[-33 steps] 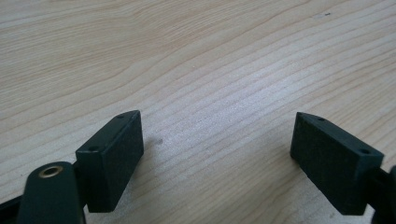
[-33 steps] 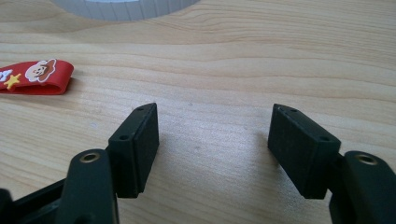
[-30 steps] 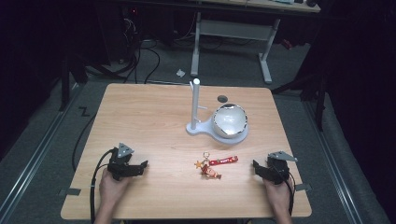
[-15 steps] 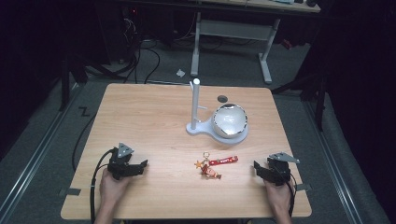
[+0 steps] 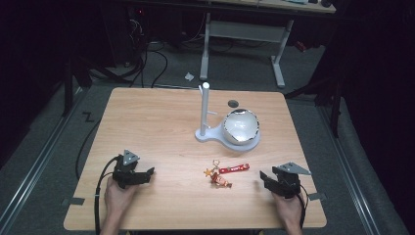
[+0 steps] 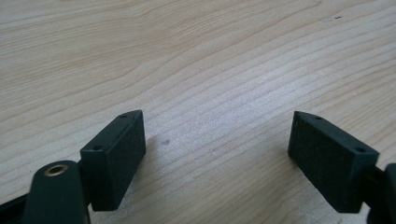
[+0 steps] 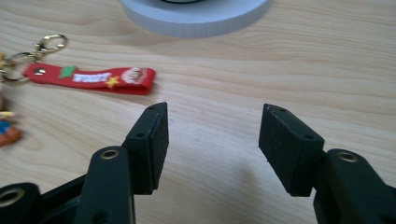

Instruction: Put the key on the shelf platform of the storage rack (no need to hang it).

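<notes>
Lay just ahead-left of the wide-open, empty right gripper (image 7: 212,140): red flat rubber-strap keychain with gold clasp (image 7: 91,78). Looked light, floppy; best pinched mid-strap. Left gripper (image 6: 217,154) likewise gaped wide.

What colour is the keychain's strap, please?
Red, with small white, green and yellow marks; the strap shows best in the right gripper view.

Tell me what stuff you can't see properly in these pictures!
- The little figure on the keychain: too small in the high view; in the right gripper view the left edge cuts it off.
- The words on the red strap: too blurry in the right gripper view.
- The inside of the shiny bowl on the white stand: glare hides it in the high view; in the right gripper view the top edge cuts off the stand.
</notes>
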Demonstrator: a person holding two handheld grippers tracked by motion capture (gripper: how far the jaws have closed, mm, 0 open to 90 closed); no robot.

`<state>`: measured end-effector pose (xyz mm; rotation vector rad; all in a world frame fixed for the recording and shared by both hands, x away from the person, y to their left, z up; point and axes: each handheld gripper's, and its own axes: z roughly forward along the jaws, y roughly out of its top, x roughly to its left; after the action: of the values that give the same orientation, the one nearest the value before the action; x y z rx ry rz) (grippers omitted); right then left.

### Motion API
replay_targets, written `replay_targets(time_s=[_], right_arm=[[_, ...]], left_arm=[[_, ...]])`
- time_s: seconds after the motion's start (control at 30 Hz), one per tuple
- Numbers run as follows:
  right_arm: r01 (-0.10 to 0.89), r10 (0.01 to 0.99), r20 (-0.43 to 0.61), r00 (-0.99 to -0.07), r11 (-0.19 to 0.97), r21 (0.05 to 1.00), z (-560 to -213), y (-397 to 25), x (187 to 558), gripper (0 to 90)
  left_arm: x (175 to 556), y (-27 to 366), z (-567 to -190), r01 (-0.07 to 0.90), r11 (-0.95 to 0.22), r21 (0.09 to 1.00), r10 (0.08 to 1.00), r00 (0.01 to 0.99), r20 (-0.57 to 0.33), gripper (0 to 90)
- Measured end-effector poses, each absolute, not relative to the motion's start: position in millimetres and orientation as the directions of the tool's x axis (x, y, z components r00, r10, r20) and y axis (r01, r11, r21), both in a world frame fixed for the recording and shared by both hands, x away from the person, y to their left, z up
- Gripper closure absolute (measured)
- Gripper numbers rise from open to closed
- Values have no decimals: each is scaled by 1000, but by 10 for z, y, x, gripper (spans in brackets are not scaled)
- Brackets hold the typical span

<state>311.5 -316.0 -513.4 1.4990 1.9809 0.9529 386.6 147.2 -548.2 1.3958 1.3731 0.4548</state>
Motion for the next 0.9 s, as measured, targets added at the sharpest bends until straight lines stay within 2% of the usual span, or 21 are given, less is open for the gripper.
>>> replay_targets(time_s=[0.43, 0.9], right_arm=[[569, 881, 36, -472, 273, 775, -5055, -2656, 3043, 461], [540, 804, 62, -591, 338, 771, -5118, -2225, 3062, 461]], left_arm=[[3867, 1472, -5482, 471, 240, 849, 881, 261, -394, 189], [3867, 1472, -5482, 472, 240, 848, 882, 260, -394, 188]])
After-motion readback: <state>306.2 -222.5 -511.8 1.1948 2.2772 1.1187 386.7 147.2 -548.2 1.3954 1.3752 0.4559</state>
